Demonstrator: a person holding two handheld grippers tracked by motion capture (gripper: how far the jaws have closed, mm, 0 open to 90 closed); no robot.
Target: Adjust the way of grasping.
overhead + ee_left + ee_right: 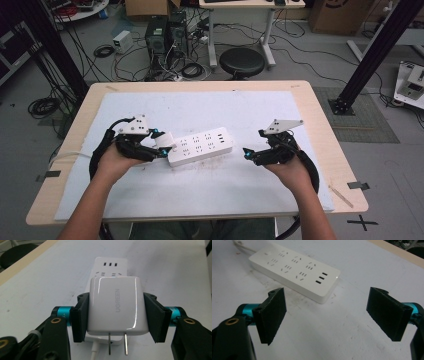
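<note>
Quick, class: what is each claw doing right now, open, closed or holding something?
Left claw: closed on the white charger.
Right claw: open, holding nothing.

My wooden table is carrying a white mat; a power strip is lying between my tongs.
</note>
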